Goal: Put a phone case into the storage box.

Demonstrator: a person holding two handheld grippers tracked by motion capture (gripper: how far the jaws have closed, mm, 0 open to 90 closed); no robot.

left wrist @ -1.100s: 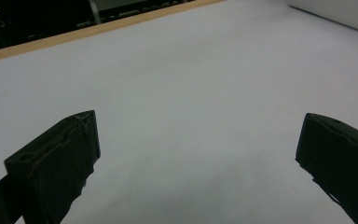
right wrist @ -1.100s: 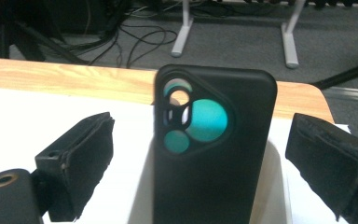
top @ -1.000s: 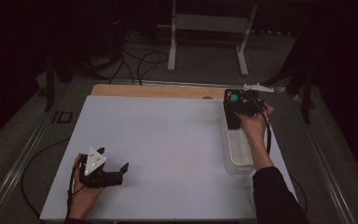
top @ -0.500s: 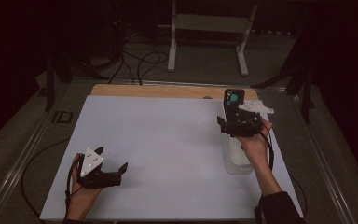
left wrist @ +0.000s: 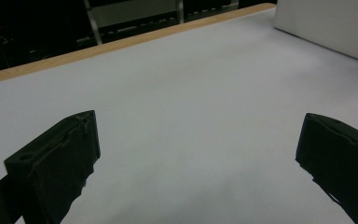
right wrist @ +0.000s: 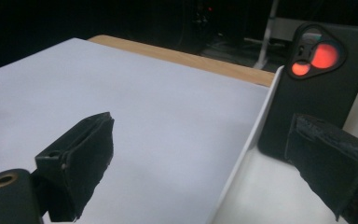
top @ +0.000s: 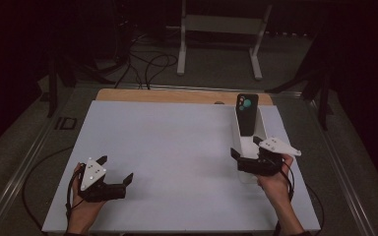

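Note:
A black phone (top: 247, 115) (right wrist: 317, 88) with coloured lens rings stands upright in a narrow white tray (top: 236, 140) (right wrist: 249, 144), leaning at the tray's far end. My right gripper (top: 245, 146) (right wrist: 205, 126) is open over the tray's near end, well short of the phone, with nothing between its jaws. At the front left of the white table (top: 177, 147), my left gripper (top: 116, 167) (left wrist: 199, 122) rests open and empty on the surface. The tray's white side (left wrist: 331, 23) appears far off in the left gripper view.
A wooden strip (top: 177, 96) runs along the table's far edge. Beyond it stand a white metal frame (top: 221, 24) and loose cables (top: 147, 61) on the dark floor. Bare white surface spans the space between the two grippers.
My right gripper let go of the phone at the tray's far end and drew back toward the person. The phone stays standing in the tray. The left gripper has not moved.

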